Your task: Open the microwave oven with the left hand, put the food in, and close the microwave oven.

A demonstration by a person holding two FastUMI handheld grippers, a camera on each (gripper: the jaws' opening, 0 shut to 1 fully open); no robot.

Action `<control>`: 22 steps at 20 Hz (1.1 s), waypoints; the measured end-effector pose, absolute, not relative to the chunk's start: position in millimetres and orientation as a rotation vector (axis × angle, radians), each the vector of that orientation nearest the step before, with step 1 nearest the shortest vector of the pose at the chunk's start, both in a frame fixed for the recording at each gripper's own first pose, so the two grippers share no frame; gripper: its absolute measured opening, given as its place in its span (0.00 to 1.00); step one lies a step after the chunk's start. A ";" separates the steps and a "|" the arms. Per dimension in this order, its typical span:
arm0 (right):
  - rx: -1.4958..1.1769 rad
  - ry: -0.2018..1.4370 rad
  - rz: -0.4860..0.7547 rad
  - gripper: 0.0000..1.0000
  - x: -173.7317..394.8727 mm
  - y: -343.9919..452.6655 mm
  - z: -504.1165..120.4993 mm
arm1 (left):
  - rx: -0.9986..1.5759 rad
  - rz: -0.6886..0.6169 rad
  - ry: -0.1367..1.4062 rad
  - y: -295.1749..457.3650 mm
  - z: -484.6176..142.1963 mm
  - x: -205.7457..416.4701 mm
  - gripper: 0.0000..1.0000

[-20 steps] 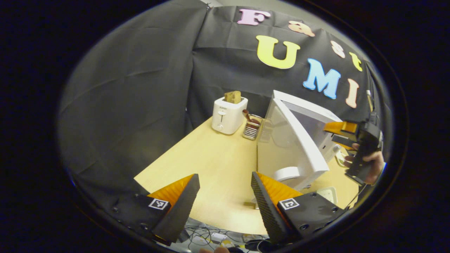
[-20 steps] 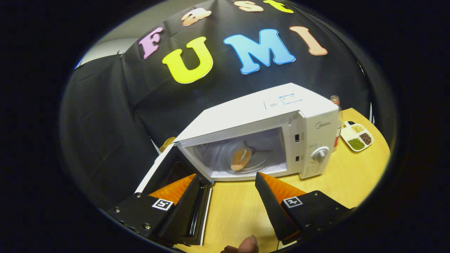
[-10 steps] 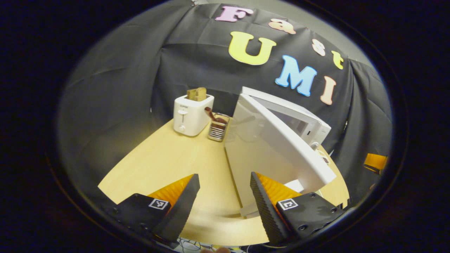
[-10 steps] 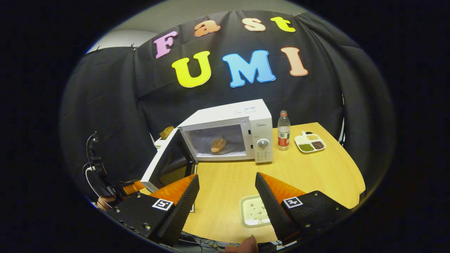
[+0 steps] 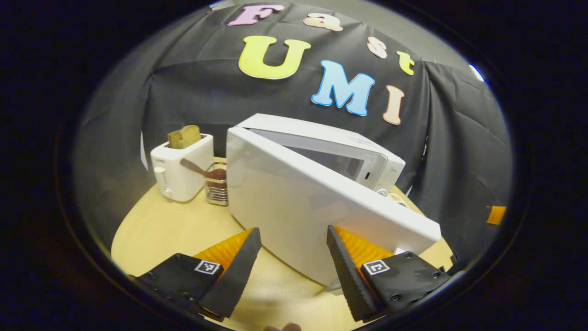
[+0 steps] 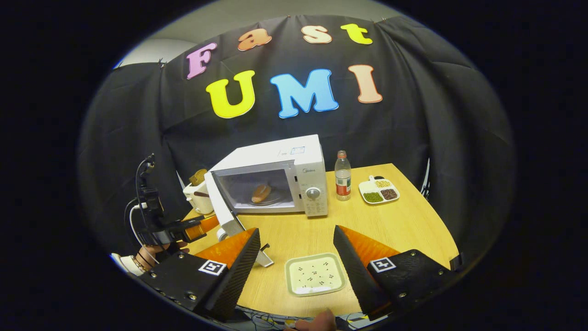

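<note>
Standing wide open, the microwave door (image 5: 312,207) is the only job left, since the bread roll (image 6: 260,193) already lies on the glass turntable inside the microwave oven (image 6: 275,179). The left gripper (image 5: 294,257) faces the door's white outer panel from just in front, its fingers spread well apart with nothing between them; whether a tip touches the panel I cannot tell. The right gripper (image 6: 296,262) hangs back over the near edge of the wooden table (image 6: 390,230), fingers just as wide and empty, above a pale square tray (image 6: 314,274).

My worry is the push. If the left gripper presses near the hinge instead of the free edge, the door may barely swing, or the whole oven could slide back toward the booth wall. A hard shove could jolt the toaster (image 5: 181,168) and the utensil rack (image 5: 217,188) just beside the oven. A weak one would likely leave the latch uncaught. The water bottle (image 6: 342,176) and the divided snack dish (image 6: 379,191) stand on the far side, out of harm's way.
</note>
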State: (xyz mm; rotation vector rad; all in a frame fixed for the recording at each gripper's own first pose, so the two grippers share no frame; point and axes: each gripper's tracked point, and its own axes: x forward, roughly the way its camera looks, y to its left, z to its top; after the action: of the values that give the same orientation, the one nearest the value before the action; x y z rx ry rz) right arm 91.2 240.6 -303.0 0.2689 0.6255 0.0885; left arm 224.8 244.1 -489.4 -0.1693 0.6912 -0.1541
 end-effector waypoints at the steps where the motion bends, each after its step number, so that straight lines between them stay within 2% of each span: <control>1: 0.266 0.630 0.082 0.98 98.2 234.1 -305.4 | -0.164 -0.162 0.687 235.4 -491.0 236.3 0.93; 3: 0.261 0.638 0.078 0.98 109.6 223.0 -308.7 | -0.151 -0.183 0.675 217.8 -497.7 261.8 0.97; 4: 0.261 0.644 0.073 0.98 114.7 217.0 -310.7 | -0.145 -0.192 0.673 210.2 -500.4 273.7 0.93; 6: 0.264 0.647 0.062 0.98 124.1 204.4 -313.5 | -0.134 -0.206 0.668 194.6 -505.5 300.0 0.97; 9: 0.255 0.656 0.043 0.98 132.4 187.7 -318.2 | -0.106 -0.212 0.658 176.2 -514.0 338.0 0.93; 11: 0.255 0.660 0.029 0.98 132.4 176.9 -321.0 | -0.098 -0.188 0.656 172.8 -522.3 363.3 1.00; 12: 0.257 0.663 0.024 0.98 133.6 173.7 -322.4 | -0.107 -0.154 0.672 175.0 -526.6 369.7 0.96; 16: 0.271 0.662 0.024 0.98 133.7 169.2 -320.4 | -0.234 -0.102 0.759 177.4 -541.3 364.1 0.96; 19: 0.271 0.636 0.030 0.98 133.3 171.2 -311.0 | -0.202 -0.124 0.723 178.0 -508.1 352.5 0.95; 22: 0.286 0.607 0.035 0.98 127.3 178.2 -299.6 | -0.265 -0.139 0.744 180.5 -483.0 291.9 0.97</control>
State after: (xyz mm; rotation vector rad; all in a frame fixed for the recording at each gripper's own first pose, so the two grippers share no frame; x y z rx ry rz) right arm 127.3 178.2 -299.6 0.2857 0.6065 0.0350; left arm 291.9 180.5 -483.0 -0.2652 0.7441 -0.1388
